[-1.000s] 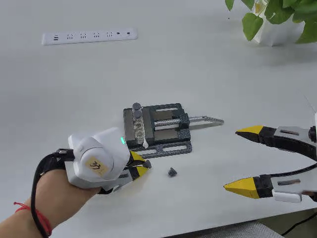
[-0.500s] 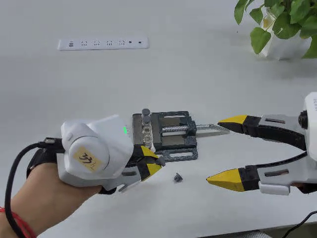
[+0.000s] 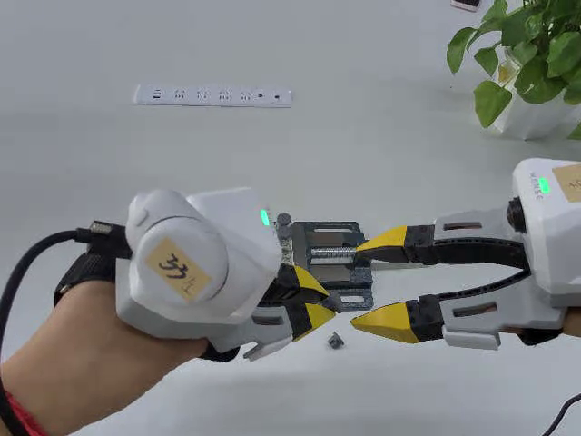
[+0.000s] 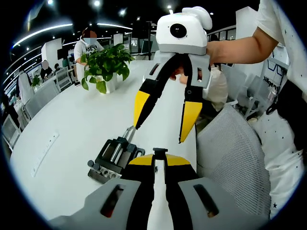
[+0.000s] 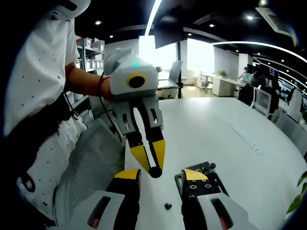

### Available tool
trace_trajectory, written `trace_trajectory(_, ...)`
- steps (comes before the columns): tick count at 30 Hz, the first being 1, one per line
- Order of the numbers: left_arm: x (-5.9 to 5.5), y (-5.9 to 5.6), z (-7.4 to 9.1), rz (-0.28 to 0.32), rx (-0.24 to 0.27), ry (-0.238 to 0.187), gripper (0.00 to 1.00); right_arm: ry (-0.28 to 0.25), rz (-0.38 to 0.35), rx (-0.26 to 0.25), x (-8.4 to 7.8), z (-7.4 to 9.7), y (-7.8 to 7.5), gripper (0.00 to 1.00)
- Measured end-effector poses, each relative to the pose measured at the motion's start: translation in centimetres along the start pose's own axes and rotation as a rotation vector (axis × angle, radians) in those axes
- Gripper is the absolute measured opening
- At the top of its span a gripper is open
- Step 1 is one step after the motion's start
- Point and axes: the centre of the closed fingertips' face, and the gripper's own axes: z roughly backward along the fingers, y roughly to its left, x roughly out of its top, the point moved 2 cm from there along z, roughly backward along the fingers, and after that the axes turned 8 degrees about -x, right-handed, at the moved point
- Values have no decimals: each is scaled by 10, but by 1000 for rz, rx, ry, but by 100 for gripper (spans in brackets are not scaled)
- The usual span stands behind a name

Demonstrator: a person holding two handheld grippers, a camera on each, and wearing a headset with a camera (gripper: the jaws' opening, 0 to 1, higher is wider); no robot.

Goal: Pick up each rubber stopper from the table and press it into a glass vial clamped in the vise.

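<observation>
The left gripper (image 3: 318,300) has its jaws clamped on a small dark rubber stopper (image 5: 155,172). The right gripper (image 3: 376,282) holds its jaws apart beside the vise (image 3: 331,268). A second stopper (image 3: 336,341) lies on the surface (image 3: 381,136) near the vise. It is probably light, squashy and grippy, so pinch its wider head.

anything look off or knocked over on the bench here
Nothing stands out. The vise sits flat on the table, one loose stopper lies in front of it, and the left tool grips a second stopper.
</observation>
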Motion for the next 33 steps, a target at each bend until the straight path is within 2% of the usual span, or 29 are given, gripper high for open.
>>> trace_trajectory(6,7,-5,2,-6,-7,-15,3,21,27,47,2,-3,7,17)
trace_trajectory(12,10,-7,3,-6,-10,-25,3,37,43,69,1,-4,9,13)
trace_trajectory(21,12,-8,2,-9,-14,-28,3,39,41,89,2,-4,11,8)
trace_trajectory(33,13,-10,3,-23,-26,-24,3,36,39,99,1,-3,12,7)
